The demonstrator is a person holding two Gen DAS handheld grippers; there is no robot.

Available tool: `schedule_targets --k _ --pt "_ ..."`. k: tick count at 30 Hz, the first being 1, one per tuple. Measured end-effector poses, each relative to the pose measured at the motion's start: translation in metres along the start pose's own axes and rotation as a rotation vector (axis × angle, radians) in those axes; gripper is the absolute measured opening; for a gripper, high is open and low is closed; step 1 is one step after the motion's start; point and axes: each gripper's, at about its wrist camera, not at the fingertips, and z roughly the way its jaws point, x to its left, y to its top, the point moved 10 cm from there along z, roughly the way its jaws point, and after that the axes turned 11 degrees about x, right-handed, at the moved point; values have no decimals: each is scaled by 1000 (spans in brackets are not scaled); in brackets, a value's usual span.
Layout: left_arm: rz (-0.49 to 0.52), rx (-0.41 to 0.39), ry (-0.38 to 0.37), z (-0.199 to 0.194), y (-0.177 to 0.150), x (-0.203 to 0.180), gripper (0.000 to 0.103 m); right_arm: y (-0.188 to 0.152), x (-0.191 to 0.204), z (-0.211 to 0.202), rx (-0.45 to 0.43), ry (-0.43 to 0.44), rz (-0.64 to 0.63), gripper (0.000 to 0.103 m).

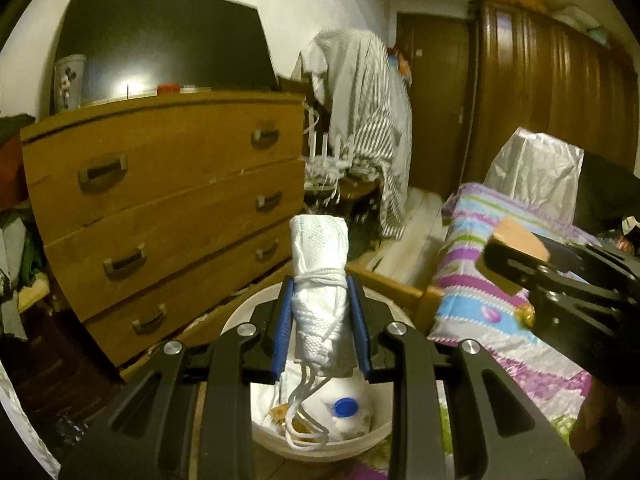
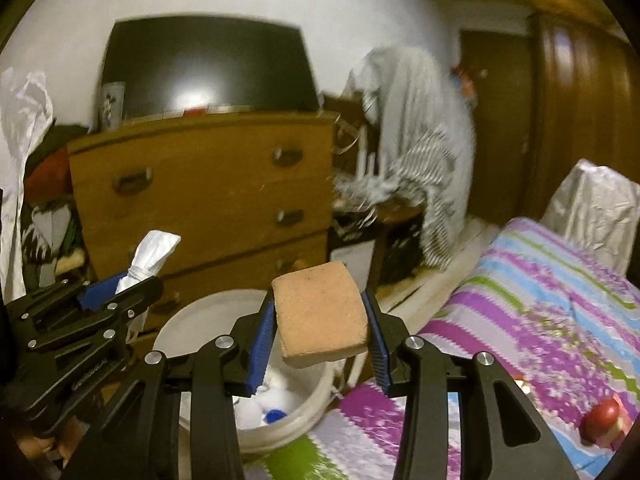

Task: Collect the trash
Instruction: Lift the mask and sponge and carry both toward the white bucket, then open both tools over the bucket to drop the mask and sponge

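Left wrist view: left tool pinching one mask roll; right tool pinching one sponge; one bucket.

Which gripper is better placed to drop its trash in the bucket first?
Left. The left gripper holds the rolled mask right above the bucket. The right gripper holds its sponge nearer the bucket's edge, by the bed.

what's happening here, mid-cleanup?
Yes. A person works two handheld grippers over a white bucket beside the bed. The left gripper is shut on a rolled white mask; the right gripper is shut on an orange sponge. Neither is dropped yet; the bucket already holds trash.
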Motion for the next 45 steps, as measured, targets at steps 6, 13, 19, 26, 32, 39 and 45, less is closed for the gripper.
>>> schedule_targets --k 6,13,19,26,32,39,45 --pt "-22 127 -10 45 -8 27 26 -6 11 77 227 117 5 43" --pt "-16 245 -34 86 -23 35 26 -27 17 138 396 162 8 43" --pt "-24 269 -41 97 -31 40 26 -32 17 155 415 164 1 43" --pt "-29 278 -40 102 -31 43 26 -35 10 144 416 166 2 43" --pt "-25 278 -33 103 -32 45 38 -32 7 140 397 165 11 53" --pt "-36 265 -13 103 -33 53 70 -26 -6 130 362 163 50 61" --pt "-30 269 -15 101 -35 48 70 -25 -16 115 338 165 66 61"
